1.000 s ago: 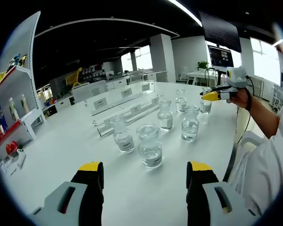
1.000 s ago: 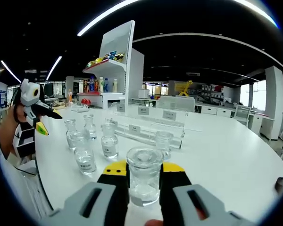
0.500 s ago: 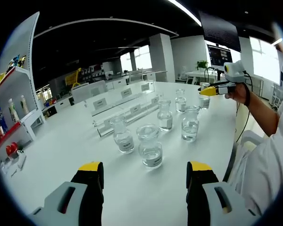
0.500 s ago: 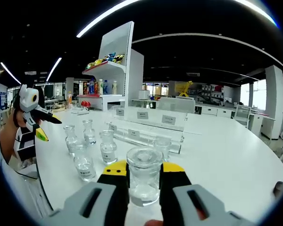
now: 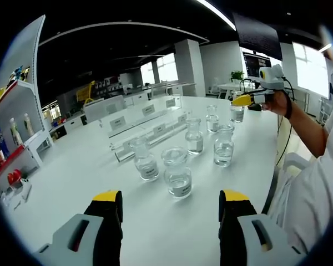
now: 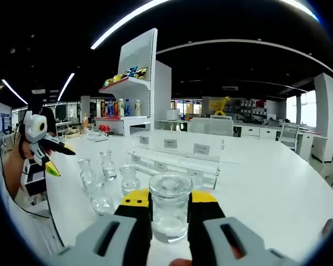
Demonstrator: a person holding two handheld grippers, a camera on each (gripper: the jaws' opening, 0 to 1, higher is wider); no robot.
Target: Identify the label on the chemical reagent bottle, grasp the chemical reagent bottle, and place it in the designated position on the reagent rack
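Right jaws: my right gripper (image 6: 169, 213) is clamped on a clear glass reagent bottle (image 6: 169, 206), lifted above the white table (image 6: 266, 188)
Left jaws: my left gripper (image 5: 170, 206) gapes wide with nothing in it
Done: one bottle grasped, I judge
Left: carrying it to the reagent rack (image 6: 180, 160) ahead; five bottles (image 5: 177, 172) wait on the table
Writing: rack tags and bottle labels too small to read

Ceiling lights (image 6: 127, 19) are glowing overhead; a shelf unit (image 6: 137, 83) is standing beyond the white table (image 6: 266, 188).
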